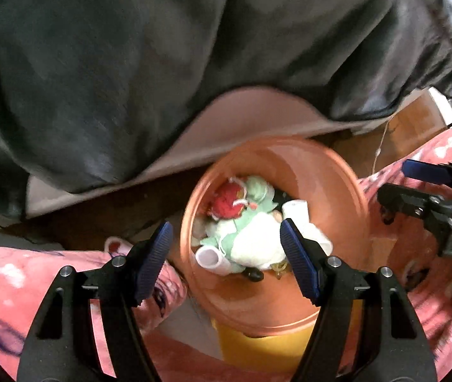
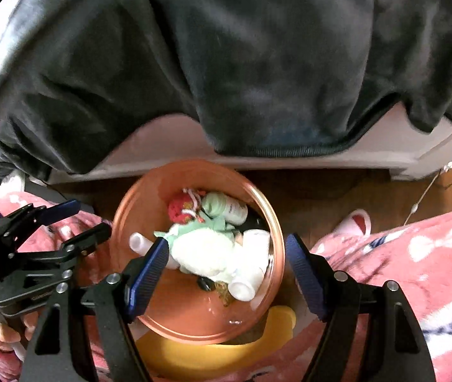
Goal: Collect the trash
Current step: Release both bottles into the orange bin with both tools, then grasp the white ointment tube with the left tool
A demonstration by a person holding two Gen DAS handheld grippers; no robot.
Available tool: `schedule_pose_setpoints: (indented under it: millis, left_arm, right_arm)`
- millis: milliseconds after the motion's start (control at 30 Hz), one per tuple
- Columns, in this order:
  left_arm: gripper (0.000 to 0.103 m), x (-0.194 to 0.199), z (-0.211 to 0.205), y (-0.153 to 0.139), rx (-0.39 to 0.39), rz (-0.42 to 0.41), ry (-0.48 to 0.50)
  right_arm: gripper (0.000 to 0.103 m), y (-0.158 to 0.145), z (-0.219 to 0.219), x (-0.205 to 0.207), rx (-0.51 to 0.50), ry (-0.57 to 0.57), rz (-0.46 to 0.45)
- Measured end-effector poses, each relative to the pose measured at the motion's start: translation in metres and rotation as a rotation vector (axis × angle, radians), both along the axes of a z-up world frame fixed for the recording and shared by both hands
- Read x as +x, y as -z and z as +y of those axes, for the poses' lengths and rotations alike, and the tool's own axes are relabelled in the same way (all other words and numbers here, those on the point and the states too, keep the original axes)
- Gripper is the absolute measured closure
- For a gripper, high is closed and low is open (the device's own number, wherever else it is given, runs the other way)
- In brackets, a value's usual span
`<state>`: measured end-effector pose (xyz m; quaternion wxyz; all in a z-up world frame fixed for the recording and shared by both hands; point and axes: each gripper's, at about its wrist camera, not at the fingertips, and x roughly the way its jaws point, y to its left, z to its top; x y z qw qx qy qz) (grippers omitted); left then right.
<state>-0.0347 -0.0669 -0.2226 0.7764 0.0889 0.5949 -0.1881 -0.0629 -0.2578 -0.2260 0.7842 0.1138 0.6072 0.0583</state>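
A copper-orange bin (image 1: 321, 172) (image 2: 149, 197) stands on the floor below both grippers. Inside lie a red knitted ball (image 1: 226, 205) (image 2: 178, 210), a pale green bottle (image 2: 224, 207), green cloth (image 1: 257, 191), a white fluffy wad (image 1: 257, 243) (image 2: 203, 250) and white tubes (image 1: 208, 256) (image 2: 246, 285). My left gripper (image 1: 226, 238) (image 2: 93, 216) hangs open over the bin's left part, with nothing between its pads. Over the bin's right half my right gripper (image 2: 226, 245) (image 1: 394, 181) is open and empty too.
A dark grey blanket (image 1: 162, 63) (image 2: 226, 63) drapes over a pale bed edge (image 2: 168, 146) behind the bin. Pink patterned fleece legs (image 1: 18, 286) (image 2: 417, 254) flank it. A yellow object (image 2: 210, 350) lies under its near side. A slipper (image 2: 358, 222) and a cord (image 2: 423, 197) lie on the wooden floor.
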Motion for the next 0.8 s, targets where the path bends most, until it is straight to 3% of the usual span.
schedule_pose_setpoints:
  millis: [200,300,367,467,567,667,800]
  left_arm:
    - [0.034,-0.011,0.014,-0.086,-0.071,-0.183,0.138]
    - [0.022,0.003,0.030,-0.134,-0.135,-0.275,0.132]
    - [0.021,0.021,0.039,-0.162,-0.159,-0.349,0.117]
    - [0.017,0.068,0.046,-0.194,-0.133,-0.438,0.056]
    - [0.017,0.128,0.044,-0.213,-0.138,-0.454,0.005]
    - [0.017,0.197,0.038,-0.221,-0.130,-0.460,-0.037]
    - [0.017,0.271,0.017,-0.218,-0.061,-0.456,-0.070]
  right_arm:
    - [0.019,-0.062,-0.003,-0.007,0.037,-0.032,-0.201]
    - [0.015,-0.087,-0.003,-0.007,0.052,-0.044,-0.281]
    - [0.014,-0.100,-0.004,-0.007,0.064,-0.044,-0.322]
    - [0.014,-0.109,-0.003,-0.005,0.094,-0.061,-0.340]
    - [0.014,-0.115,0.001,-0.006,0.097,-0.084,-0.353]
    - [0.014,-0.116,-0.002,-0.004,0.083,-0.087,-0.358]
    - [0.014,-0.106,-0.002,0.001,0.105,-0.082,-0.325]
